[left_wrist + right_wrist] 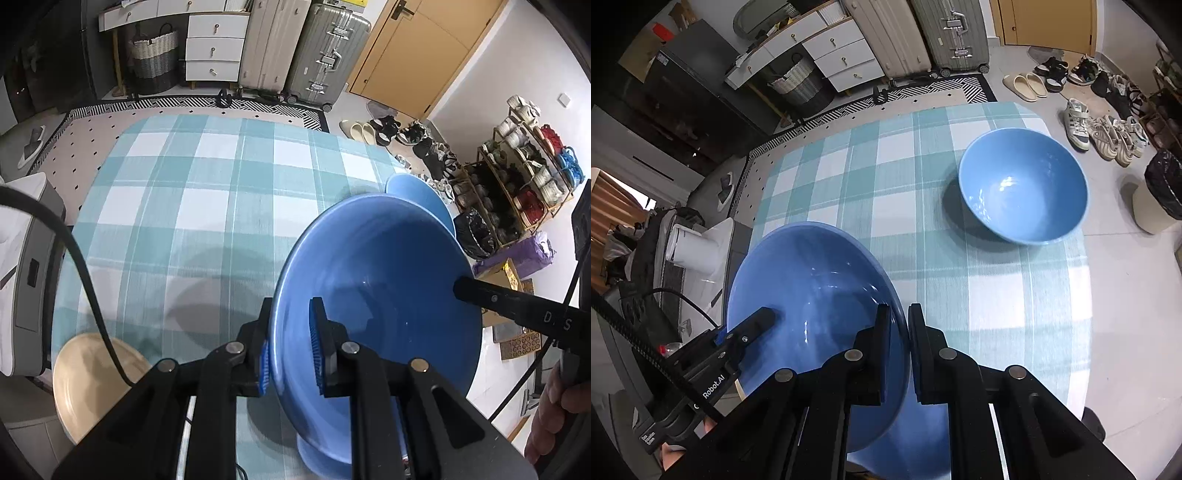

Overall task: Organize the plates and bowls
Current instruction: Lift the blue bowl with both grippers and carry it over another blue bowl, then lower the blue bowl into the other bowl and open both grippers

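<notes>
- Now the held bowl (pixel 380 295) hangs above the near edge of the checked cloth (pixel 207 184), tipped so its rim rises toward the left gripper's side, with both grippers on its rim.
- Left gripper (pixel 291 354): fingers narrow, pinching the near-left rim, one blue pad (pixel 317 350) inside the wall and the other outside.
- Right gripper (pixel 899 343): fingers nearly together around the rim on the opposite side; contact is likely, but the pads are hidden, so I judge it a grip rather than see one.
- Beneath the held bowl a further blue piece (pixel 325 454) shows at the table's near edge; whether it is a plate or a bowl I cannot tell.
- Second bowl (pixel 1023 184) sits upright on the cloth toward the far right, well apart from the held one and empty.
- My judgement of the step: carry the held bowl across and nest it in the second bowl.
- Doing it well: level the bowl first, since a tilted rim can slide out of a thin pinch.
- Move both grippers together at one pace, so neither twists the rim against the other.
- Centre it over the second bowl before lowering, then ease down until the walls meet; ceramic on ceramic chips if dropped.
- Open one pair of fingers only once the bowl rests on its own.
- Beige plate (pixel 96 384) lies at the near-left corner, clear of the path.
</notes>
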Tool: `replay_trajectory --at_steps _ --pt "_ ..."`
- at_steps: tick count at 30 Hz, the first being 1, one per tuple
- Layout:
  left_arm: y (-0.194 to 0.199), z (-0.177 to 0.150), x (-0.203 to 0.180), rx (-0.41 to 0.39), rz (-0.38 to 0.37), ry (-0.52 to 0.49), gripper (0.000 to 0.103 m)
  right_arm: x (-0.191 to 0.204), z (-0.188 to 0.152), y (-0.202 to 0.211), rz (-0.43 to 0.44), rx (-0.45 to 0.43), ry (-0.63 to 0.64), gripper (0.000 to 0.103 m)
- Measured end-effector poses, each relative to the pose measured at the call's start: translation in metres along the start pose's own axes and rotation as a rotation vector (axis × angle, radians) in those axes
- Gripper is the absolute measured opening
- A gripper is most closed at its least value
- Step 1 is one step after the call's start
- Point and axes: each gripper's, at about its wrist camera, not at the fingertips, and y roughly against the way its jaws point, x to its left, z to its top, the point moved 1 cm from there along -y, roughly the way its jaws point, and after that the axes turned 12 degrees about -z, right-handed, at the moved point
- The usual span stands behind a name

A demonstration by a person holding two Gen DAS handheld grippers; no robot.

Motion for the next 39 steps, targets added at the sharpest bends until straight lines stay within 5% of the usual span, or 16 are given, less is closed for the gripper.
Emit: replay_trajectory --at_steps 18,29,39 --pt "0.007 -0.071 -0.029 0.058 0.017 -0.068 0.016 -0.033 -0.096 -0.003 -0.011 0.017 -0.063 0.01" --pt "-0.015 -0.094 -0.032 0.09 0.019 -0.073 0.016 -0.051 -0.115 -0.021 0.001 0.029 -0.099 0.01" --pt "-0.04 -0.113 -0.028 0.123 0.048 -0.107 0.016 -0.048 -0.126 -0.039 -0.096 -0.021 -0.022 0.01"
